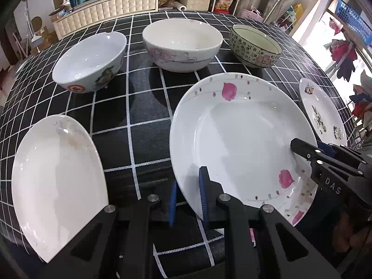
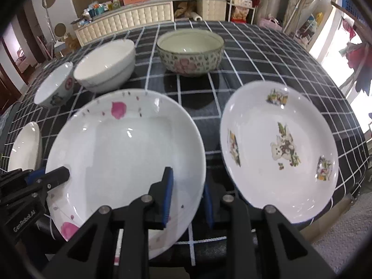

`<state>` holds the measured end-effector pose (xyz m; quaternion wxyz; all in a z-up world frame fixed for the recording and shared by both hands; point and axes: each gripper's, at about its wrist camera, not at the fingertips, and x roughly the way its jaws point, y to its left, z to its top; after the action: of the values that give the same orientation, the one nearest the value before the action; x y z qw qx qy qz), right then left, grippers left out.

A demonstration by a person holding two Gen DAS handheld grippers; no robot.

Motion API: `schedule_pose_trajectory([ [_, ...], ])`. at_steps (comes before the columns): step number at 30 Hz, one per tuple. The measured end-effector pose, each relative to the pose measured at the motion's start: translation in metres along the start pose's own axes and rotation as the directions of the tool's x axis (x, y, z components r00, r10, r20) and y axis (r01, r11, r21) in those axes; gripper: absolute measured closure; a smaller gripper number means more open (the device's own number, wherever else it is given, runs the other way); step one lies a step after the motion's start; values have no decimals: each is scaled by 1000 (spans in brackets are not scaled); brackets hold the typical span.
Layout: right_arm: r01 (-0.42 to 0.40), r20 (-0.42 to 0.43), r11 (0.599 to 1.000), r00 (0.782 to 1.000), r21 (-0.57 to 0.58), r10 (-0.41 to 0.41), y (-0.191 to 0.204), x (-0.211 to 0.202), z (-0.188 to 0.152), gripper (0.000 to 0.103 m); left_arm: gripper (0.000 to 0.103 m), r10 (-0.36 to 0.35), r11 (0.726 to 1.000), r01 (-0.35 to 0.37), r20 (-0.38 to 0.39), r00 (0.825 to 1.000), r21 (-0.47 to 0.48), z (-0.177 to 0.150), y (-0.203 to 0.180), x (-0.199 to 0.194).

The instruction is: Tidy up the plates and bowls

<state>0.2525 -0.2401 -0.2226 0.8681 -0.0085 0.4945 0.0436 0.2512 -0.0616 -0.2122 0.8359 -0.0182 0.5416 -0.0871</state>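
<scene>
Where left claw [image 1: 187, 200] and right claw [image 2: 187, 200] straddle the pink-flowered plate [image 1: 241, 139], jaws narrow, grip unclear.

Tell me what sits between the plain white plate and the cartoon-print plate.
The pink-flower plate sits between the plain white plate and the cartoon-print plate, seen in the right wrist view. Both grippers straddle its rim.

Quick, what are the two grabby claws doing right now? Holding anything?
Left gripper: closed on the near-left rim of the pink-flower plate.
Right gripper: clamped on the same plate's near-right rim.
</scene>
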Motion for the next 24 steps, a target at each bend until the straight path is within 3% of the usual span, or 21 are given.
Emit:
schedule_pose_trajectory([
  [24, -40, 90, 997, 995, -66, 46, 61, -51, 0, 76, 87, 43, 997, -35, 110, 993, -73, -22, 42, -67],
])
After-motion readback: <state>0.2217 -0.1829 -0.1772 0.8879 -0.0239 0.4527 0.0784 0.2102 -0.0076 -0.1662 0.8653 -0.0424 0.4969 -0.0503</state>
